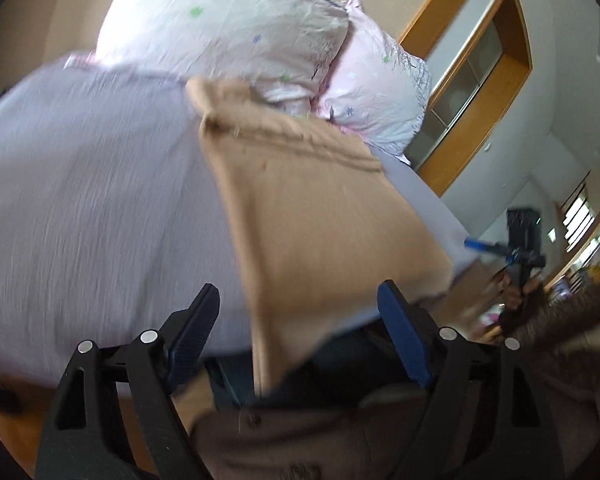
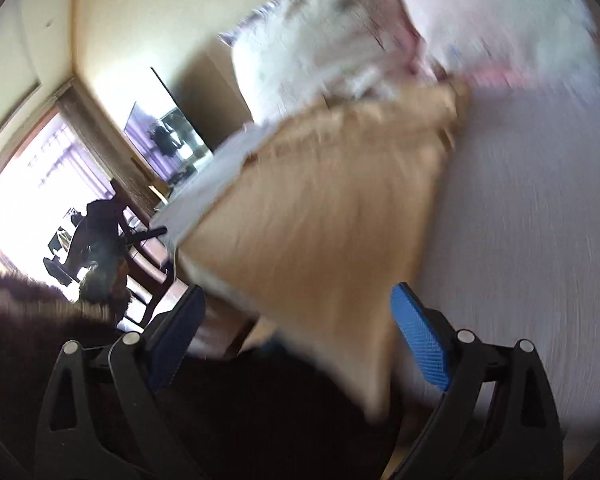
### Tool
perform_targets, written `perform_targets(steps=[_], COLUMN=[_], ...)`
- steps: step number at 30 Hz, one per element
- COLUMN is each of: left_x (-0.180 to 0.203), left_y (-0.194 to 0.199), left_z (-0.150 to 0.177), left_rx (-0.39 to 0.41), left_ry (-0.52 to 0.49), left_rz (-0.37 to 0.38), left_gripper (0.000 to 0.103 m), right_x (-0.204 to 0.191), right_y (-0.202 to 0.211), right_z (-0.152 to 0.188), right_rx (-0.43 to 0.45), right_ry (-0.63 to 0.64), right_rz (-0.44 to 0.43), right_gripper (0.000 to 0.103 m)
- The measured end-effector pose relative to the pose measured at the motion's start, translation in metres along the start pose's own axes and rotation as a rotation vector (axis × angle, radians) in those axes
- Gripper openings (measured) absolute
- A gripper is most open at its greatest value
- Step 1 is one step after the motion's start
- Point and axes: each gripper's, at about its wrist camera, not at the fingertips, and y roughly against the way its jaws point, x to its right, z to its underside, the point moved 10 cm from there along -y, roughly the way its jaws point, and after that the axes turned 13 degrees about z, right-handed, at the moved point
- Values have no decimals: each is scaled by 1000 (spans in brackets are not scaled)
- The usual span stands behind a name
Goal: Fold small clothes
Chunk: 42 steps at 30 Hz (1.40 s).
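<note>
A tan garment (image 1: 320,216) lies spread on the lavender bed sheet (image 1: 100,208), its near part hanging over the bed's front edge. My left gripper (image 1: 300,320) is open, its blue-padded jaws wide apart on either side of the garment's lower edge, and it holds nothing. In the right wrist view the same tan garment (image 2: 328,216) lies blurred on the sheet (image 2: 532,216). My right gripper (image 2: 300,320) is open too, and the garment's hanging corner lies between its jaws without being pinched. My right gripper also shows far off in the left wrist view (image 1: 516,248).
Floral pillows (image 1: 236,28) are heaped at the head of the bed, and they show in the right wrist view (image 2: 340,40) as well. A wooden-framed window (image 1: 476,80) is on the right wall. A bright window (image 2: 32,184) and dark furniture stand at the left.
</note>
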Motion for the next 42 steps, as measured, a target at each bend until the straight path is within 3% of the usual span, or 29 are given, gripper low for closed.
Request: perform_targets(steps=[4,6,11,13,14,15,16,17,18,21,25,29,33,36,38,40,42], left_x=[-15,-26,-33,-36,-37,-38,-37,-36,-35,-27,-2,7,-20,-63,-103,-143,-177], left_y=[1,-14,-52,-62,-66,-69,-69,-70,-69,-59,-38,-36,-51,-83,-118,-153,-181], left_z=[30,39,41,36,34,32,32,32,31,24,-15,-96,-188,-255,-283,-294,-292], left_rx=[-24,-58,-70,-57,-45,-35,-30,-19,-7,32,86,138,207,254,246,203,152], left_ry=[81,123,190,227,249,277,299,341,381,421,348,236,200,219,292,347,417], left_rz=[24,8,52,81,103,127,147,191,233,269,288,267,198,117,82,10,-43], left_gripper=[85,85,85,83,77,72,52,19,4,3,3,3,3,3,3,3,3], right_x=[38,43,29,25,23,20,16,15,13,3,-15,-29,-13,15,52,85,108], right_y=[-13,-30,-70,-81,-88,-89,-90,-89,-85,-64,-28,-5,-22,-68,-120,-172,-205], right_z=[29,33,40,40,39,40,42,44,46,38,-15,-113,-220,-276,-301,-310,-316], right_rx=[-18,-38,-73,-81,-83,-82,-80,-74,-61,4,134,302,405,390,318,220,152], right_ry=[-190,-218,-247,-251,-255,-256,-256,-251,-240,-200,-120,-36,-92,-198,-299,-376,-463], right_rz=[3,-13,-145,-180,-207,-222,-242,-250,-256,-279,-284,-229,-113,-22,63,160,179], right_gripper=[94,93,79,67,60,38,11,6,6,6,6,6,6,6,6,6,6])
